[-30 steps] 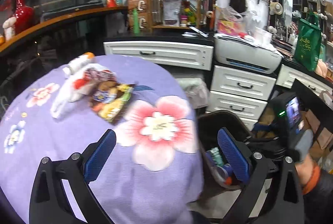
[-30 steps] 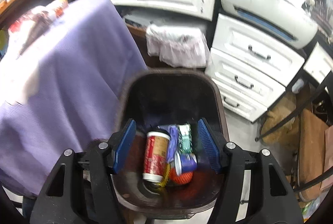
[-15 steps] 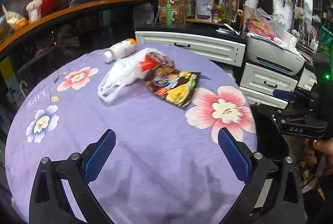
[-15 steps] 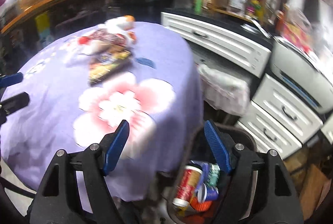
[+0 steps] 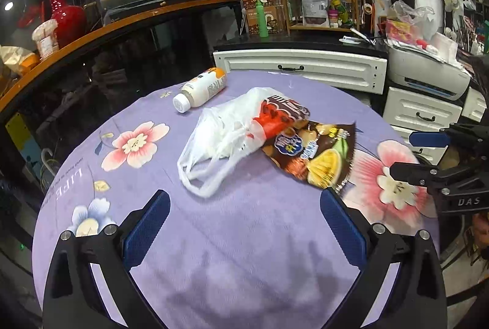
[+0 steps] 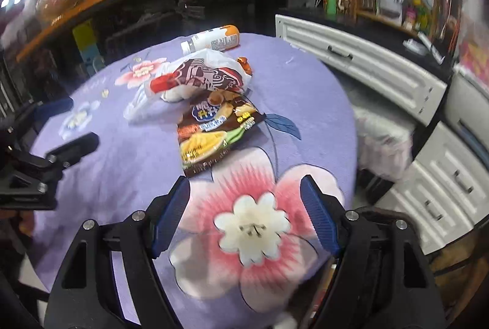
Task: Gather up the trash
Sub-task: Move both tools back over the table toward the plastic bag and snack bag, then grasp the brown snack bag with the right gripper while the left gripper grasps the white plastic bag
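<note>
Trash: snack wrapper [image 6: 214, 133], plastic bag [image 5: 226, 139], bottle [image 5: 200, 90] lie mid-to-far on table [image 5: 244, 252] | right gripper [image 6: 244, 216] spread, empty, nearest wrapper | left gripper [image 5: 244, 225] spread, empty | I would pinch wrapper's near edge flat, lift slowly.

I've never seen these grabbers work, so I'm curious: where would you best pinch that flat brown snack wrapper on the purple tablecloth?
Probably the snack wrapper is best pinched at its near crimped edge, coming from the right gripper side. It lies flat, its far end tucked against the white plastic bag, and that near edge faces the open fingers.
</note>
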Demonstrator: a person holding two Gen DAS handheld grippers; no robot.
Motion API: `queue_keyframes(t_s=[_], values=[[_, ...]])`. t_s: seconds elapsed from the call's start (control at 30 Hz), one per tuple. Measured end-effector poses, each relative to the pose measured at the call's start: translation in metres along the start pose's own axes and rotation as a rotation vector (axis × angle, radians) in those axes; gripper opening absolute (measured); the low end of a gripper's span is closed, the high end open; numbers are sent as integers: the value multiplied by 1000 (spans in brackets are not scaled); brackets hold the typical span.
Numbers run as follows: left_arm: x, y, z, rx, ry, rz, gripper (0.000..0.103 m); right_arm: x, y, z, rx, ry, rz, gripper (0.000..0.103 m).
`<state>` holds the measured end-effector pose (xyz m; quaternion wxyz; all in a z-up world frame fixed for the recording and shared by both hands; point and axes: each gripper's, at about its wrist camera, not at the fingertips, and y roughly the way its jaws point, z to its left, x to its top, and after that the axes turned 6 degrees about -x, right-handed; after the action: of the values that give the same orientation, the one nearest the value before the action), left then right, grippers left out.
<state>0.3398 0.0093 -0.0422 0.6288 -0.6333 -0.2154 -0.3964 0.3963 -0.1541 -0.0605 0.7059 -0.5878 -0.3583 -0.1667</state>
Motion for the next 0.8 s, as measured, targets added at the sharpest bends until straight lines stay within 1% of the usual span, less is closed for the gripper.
queue_keyframes(t_s=[0.13, 0.23, 0.27, 0.3, 0.37, 0.43, 0.5, 0.53, 0.6, 0.7, 0.8], values=[[8, 19, 2, 26, 30, 17, 95, 11, 24, -4, 25, 54, 40, 74], [12, 29, 5, 18, 21, 24, 94, 21, 42, -6, 37, 87, 59, 74], [13, 32, 5, 21, 20, 25, 94, 23, 48, -5, 39, 92, 67, 73], [13, 35, 6, 24, 23, 27, 94, 27, 56, -5, 42, 101, 81, 69], [15, 42, 5, 35, 34, 32, 93, 31, 67, -6, 53, 125, 97, 67], [16, 47, 6, 49, 40, 37, 91, 35, 76, -8, 81, 161, 109, 57], [18, 52, 7, 51, 40, 45, 89, 38, 83, -9, 110, 194, 121, 41], [19, 55, 8, 53, 41, 46, 89, 39, 86, -9, 124, 201, 126, 36], [21, 59, 8, 62, 43, 50, 85, 41, 89, -7, 140, 202, 127, 25], [24, 64, 7, 73, 48, 46, 84, 42, 85, -6, 148, 195, 105, 18], [28, 67, 0, 88, 79, 34, 82, 41, 76, -8, 163, 198, 92, 14]])
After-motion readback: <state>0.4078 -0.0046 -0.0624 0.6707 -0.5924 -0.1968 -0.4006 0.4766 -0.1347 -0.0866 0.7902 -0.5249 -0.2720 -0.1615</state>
